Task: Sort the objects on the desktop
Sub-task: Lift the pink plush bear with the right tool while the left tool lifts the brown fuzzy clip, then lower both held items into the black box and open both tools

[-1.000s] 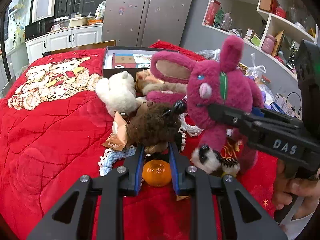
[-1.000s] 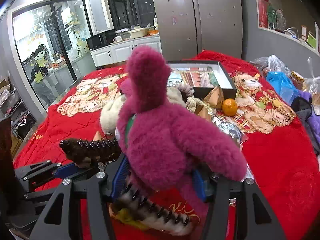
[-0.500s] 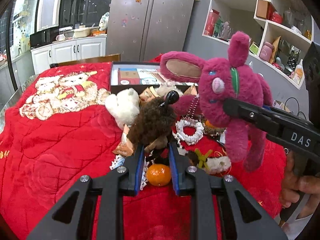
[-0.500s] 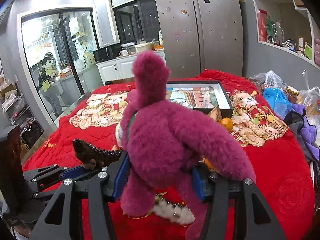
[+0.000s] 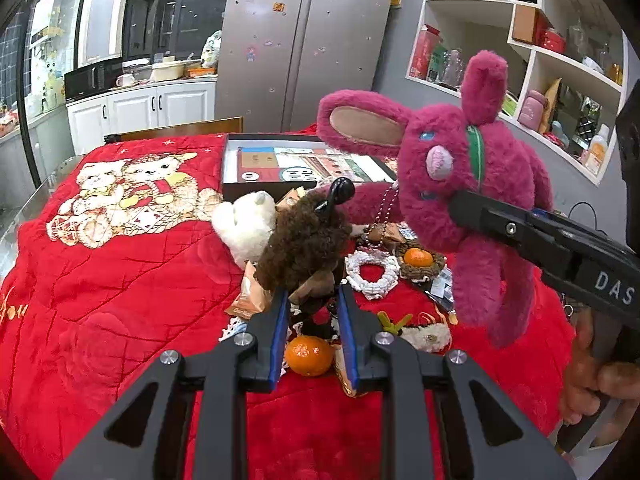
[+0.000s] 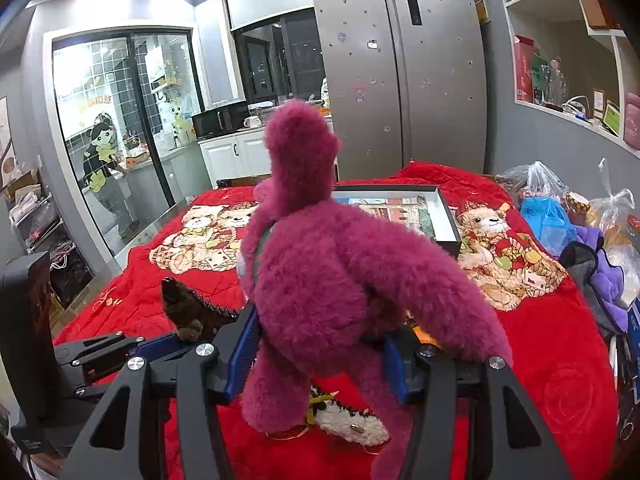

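Note:
My left gripper (image 5: 312,308) is shut on a brown fuzzy plush toy (image 5: 302,240) and holds it above the red blanket (image 5: 100,300). My right gripper (image 6: 320,344) is shut on a magenta plush rabbit (image 6: 328,292), lifted off the table; the rabbit also shows at the right of the left wrist view (image 5: 452,184). An open black box (image 5: 296,164) with a printed lining lies at the far side. A white plush (image 5: 246,224), a tangerine (image 5: 309,355), a white crochet ring (image 5: 372,270) and a second tangerine in a woven nest (image 5: 418,258) lie below.
Snack packets (image 5: 246,300) and a small white spiked toy (image 6: 352,420) lie on the blanket. Plastic bags and purple cloth (image 6: 580,232) crowd the right edge. A fridge (image 6: 400,72) and wall shelves (image 5: 560,60) stand behind the table.
Both grippers have risen with their plush toys. The rabbit now hangs clear of the blanket, and the pile of small items under it has come into view.

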The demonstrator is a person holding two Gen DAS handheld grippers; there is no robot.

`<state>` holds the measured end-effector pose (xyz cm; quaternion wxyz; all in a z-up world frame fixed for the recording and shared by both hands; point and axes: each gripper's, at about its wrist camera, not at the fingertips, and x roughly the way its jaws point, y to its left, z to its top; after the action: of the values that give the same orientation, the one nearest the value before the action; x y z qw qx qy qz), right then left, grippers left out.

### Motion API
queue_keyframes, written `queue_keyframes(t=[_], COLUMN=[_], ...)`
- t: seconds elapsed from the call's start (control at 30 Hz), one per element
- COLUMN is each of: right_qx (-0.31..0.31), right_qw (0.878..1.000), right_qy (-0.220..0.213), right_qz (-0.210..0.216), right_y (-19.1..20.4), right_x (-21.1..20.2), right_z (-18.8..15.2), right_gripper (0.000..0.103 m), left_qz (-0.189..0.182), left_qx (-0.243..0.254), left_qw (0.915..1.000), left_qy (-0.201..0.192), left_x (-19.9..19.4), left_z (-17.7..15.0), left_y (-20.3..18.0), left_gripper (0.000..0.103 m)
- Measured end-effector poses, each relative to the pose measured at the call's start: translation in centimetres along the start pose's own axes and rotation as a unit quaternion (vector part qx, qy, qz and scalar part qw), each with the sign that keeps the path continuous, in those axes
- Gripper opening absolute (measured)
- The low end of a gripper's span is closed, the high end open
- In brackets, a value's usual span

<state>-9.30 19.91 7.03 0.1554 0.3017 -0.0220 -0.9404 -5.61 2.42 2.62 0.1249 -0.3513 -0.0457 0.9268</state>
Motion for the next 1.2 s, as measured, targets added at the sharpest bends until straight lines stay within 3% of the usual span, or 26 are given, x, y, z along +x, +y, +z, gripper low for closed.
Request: queue_keyframes(t=[0.27,0.67,0.87,1.2], right_qx=[-0.003,-0.007,-0.006,-0.008], right_qw=[1.000,1.000,1.000,0.999], right_qy=[-0.003,-0.015,-0.013,0.007], right_qz=[0.001,-0.017,-0.024,-0.031], right_y=[0.1,-0.6,-2.1,-5.5], right_x=[0.2,2.8,5.2,11.0], right_z=[0.9,5.7,8.4,12.5], right_gripper=[0.055,0.055,0.055,0.055], left_qz=[0.016,0.023,0.046,0.041], left_qx=[0.010,0.025,0.037,0.035], left_qw=[0.9998,0.9994,0.9982,0.9983], left_qy=[-0.007,-0.005,-0.009,0.023], left_x=[-0.2,3.5,6.6,15.7], left_z=[1.8,9.4,13.1,18.6], left_y=[-0.3,-0.2,0.1,1.4], left_gripper=[0.024,0.025,0.025,0.025])
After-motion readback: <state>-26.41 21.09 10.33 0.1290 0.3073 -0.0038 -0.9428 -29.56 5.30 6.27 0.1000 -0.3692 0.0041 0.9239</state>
